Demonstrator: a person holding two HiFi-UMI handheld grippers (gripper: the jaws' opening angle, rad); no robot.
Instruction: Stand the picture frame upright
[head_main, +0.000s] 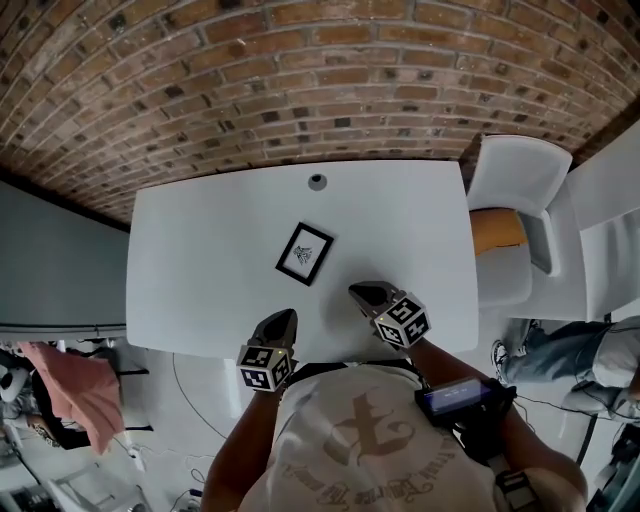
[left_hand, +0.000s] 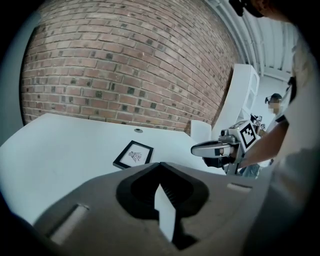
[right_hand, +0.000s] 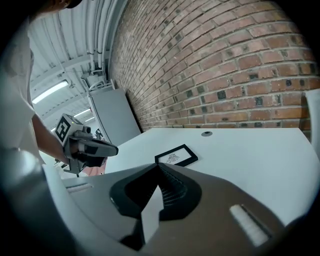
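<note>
A small black picture frame (head_main: 305, 253) with a white print lies flat near the middle of the white table (head_main: 200, 260). It also shows flat in the left gripper view as the picture frame (left_hand: 133, 154) and in the right gripper view as the picture frame (right_hand: 176, 155). My left gripper (head_main: 285, 319) hovers over the table's near edge, short of the frame, shut and empty. My right gripper (head_main: 362, 293) is to the frame's near right, also shut with nothing in it. Each gripper view shows the other gripper: the right one (left_hand: 196, 149) and the left one (right_hand: 114, 149).
A round cable hole (head_main: 317, 181) sits at the table's far edge by the brick wall (head_main: 300, 70). A white chair (head_main: 515, 225) with an orange cushion stands at the table's right end. A grey cabinet (head_main: 50, 260) is on the left.
</note>
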